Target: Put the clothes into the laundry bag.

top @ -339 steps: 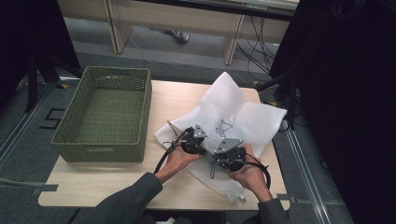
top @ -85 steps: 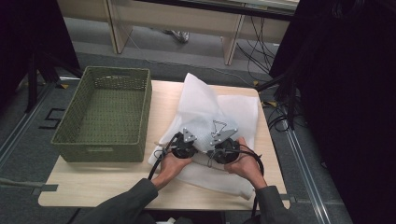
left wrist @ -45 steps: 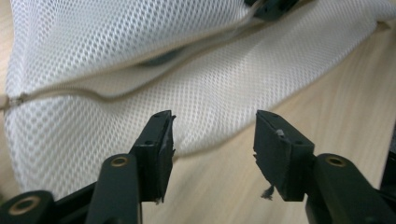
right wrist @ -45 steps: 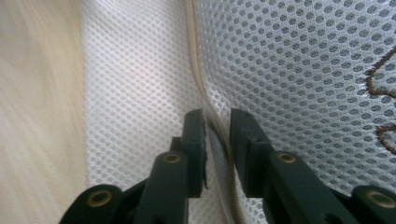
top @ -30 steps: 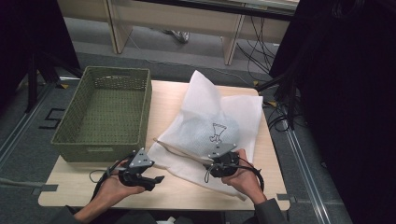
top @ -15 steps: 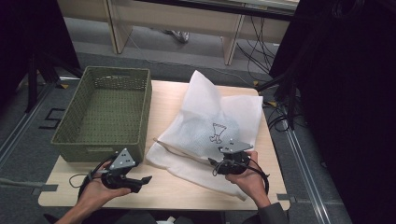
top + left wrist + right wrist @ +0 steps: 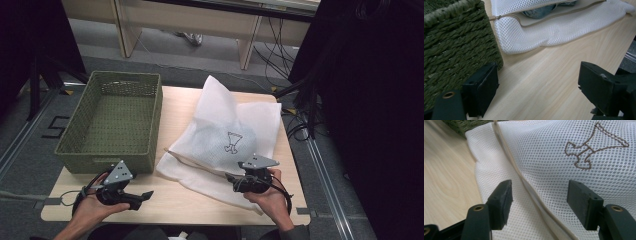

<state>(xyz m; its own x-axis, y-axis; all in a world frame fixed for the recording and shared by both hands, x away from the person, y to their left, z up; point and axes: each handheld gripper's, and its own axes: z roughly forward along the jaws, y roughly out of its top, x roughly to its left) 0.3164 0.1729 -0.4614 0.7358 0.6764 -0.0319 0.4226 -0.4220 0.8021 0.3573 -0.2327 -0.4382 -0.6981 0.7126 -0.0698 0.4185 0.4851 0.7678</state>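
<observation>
A white mesh laundry bag with a stitched brown figure lies on the right half of the wooden table. Blue denim shows through its unzipped mouth in the left gripper view. My left gripper is at the front left, beside the basket and clear of the bag. Its jaws have just been opening, with only bare table between them. My right gripper rests over the bag's near edge. Its jaws have also just been opening and stand either side of the beige zipper, the pads off the mesh.
A green woven basket with nothing in it stands on the left of the table, its near corner close to my left jaw. Cables and dark equipment crowd the floor at the right. Desk legs stand beyond the far edge.
My left hand has slid left along the table's front edge, away from the bag. My right hand has drawn back slightly to the right. Both pairs of jaws stand wider.
</observation>
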